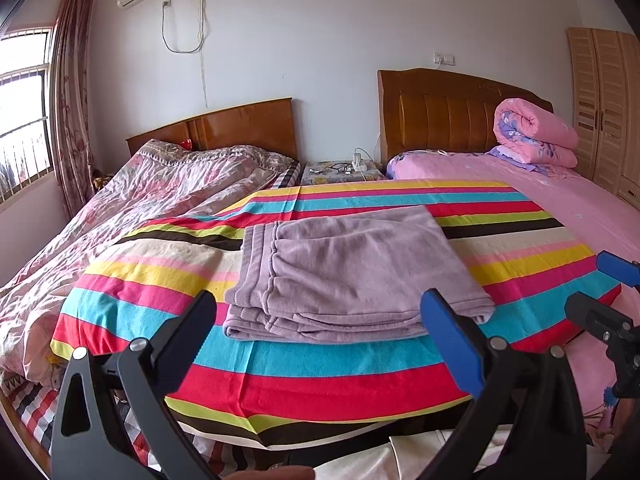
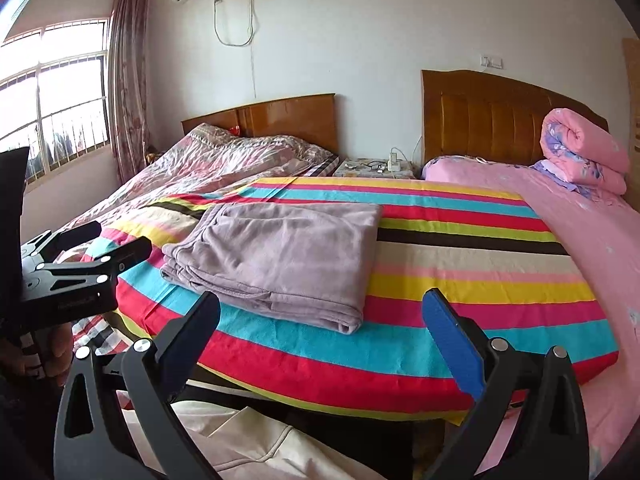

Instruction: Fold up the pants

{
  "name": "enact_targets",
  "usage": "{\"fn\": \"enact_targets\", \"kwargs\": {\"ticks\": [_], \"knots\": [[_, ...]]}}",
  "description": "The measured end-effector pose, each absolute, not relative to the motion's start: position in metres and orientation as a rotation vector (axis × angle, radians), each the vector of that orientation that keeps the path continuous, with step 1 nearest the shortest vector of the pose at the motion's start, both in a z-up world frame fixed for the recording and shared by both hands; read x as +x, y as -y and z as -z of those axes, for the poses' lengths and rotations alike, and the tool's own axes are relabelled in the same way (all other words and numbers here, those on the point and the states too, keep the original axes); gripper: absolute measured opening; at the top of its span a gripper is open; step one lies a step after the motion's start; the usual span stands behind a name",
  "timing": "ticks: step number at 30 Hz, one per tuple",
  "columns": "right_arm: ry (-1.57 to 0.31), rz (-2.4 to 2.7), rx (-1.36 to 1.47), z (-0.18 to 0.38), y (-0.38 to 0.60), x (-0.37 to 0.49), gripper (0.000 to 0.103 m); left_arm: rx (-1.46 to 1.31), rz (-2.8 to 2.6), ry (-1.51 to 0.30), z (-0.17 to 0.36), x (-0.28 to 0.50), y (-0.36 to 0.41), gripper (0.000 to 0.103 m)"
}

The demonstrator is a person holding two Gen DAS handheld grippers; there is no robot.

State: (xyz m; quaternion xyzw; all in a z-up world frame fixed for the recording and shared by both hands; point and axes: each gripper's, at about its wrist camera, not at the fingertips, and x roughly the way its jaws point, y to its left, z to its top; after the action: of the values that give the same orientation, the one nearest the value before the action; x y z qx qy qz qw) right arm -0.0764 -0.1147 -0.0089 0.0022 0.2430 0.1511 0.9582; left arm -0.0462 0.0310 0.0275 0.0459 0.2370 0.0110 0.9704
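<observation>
Lying folded just ahead of open left gripper [image 1: 320,328]: pants [image 1: 348,272].

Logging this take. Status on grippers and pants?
Left gripper and right gripper: jaws open, empty. Purple pants folded flat on striped sheet. Nothing in the way.

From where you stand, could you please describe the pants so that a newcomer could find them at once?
Between the two beds lies a striped sheet in bright colours. On its middle rest the pants, folded into a flat rectangle. They are plain lilac, the only unpatterned cloth on the stripes; the pink rolled quilt sits far off by the headboard.
</observation>
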Motion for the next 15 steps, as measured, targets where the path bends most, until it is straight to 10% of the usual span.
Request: {"fn": "enact_targets", "kwargs": {"ticks": [15], "knots": [[-0.498,-0.293,0.019,0.0105,0.1182,-0.0747,0.098,0.097,-0.002,-0.475,-0.026,-0.0476,-0.029,0.102]]}}
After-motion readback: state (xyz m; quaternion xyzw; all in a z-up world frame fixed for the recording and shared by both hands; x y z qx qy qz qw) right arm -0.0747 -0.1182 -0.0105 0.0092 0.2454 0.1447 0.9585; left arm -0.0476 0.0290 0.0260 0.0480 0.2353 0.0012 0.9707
